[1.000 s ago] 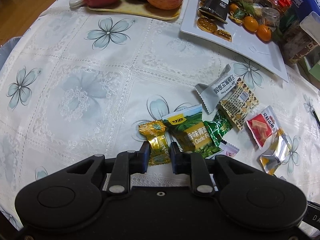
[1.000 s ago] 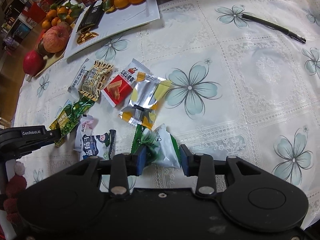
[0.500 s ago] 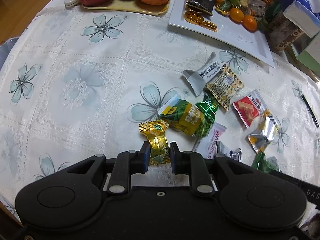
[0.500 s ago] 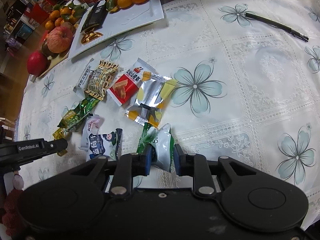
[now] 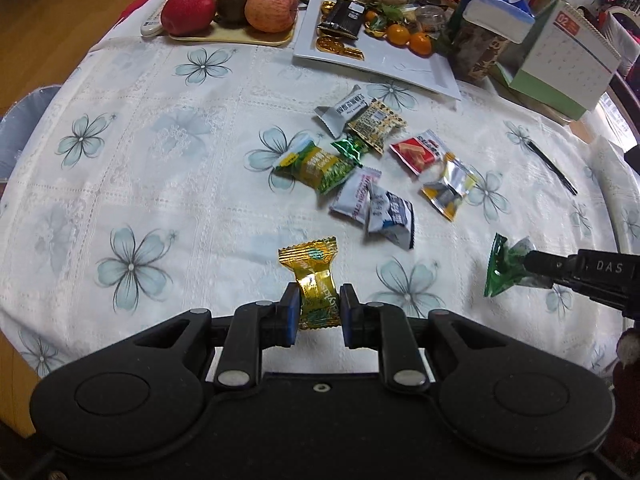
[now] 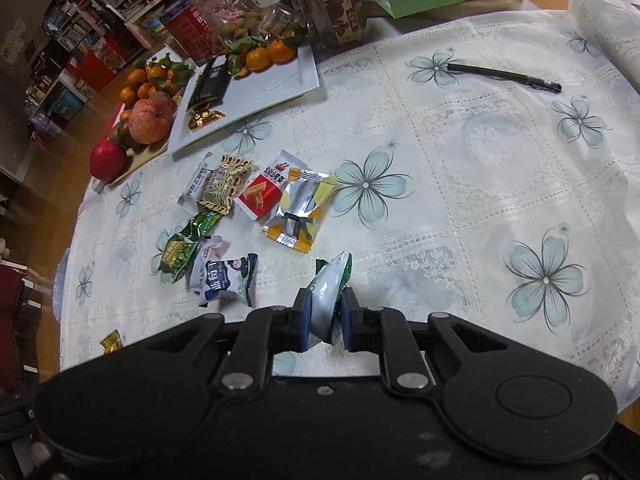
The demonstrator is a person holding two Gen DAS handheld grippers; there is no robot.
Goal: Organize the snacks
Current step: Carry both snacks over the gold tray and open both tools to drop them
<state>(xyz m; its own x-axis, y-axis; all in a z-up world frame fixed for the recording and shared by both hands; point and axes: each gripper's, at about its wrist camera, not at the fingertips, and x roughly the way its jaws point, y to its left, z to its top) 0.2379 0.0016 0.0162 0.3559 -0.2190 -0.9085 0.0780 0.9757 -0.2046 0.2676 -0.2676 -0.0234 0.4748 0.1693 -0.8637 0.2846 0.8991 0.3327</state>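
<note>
Left tool (image 5: pixel 319 309) clamped narrow on the gold candy (image 5: pixel 314 280), lifted off the cloth near the table's (image 5: pixel 168 168) near edge; right tool (image 6: pixel 325 315) squeezed shut on the green-and-white packet (image 6: pixel 330 288), also off the surface.

For a clean carry, probably best: keep both grips firm, since each wrapper is pinched only at its lower part and hangs loose above the pads. Move level toward the white tray (image 5: pixel 416 70) at the far side, the likely home for sweets, judging by the gold coins (image 5: pixel 338 46) and black packet (image 5: pixel 345 18) already there. Lower before letting go, so the light wrappers do not flutter off. Keep the two tools apart on the way.

Counted, loose on the table's middle: eight packets — white-grey (image 5: pixel 342 114), gold-patterned (image 5: pixel 374 124), small green foil (image 5: pixel 347 148), green pea bag (image 5: pixel 316 166), red (image 5: pixel 418 152), silver-yellow (image 5: pixel 450 192), white-pink (image 5: pixel 354 196), white-blue (image 5: pixel 390 216). Held: two. Pens: one (image 6: pixel 504 77). Apples on the fruit tray: two visible (image 5: pixel 188 10).
</note>
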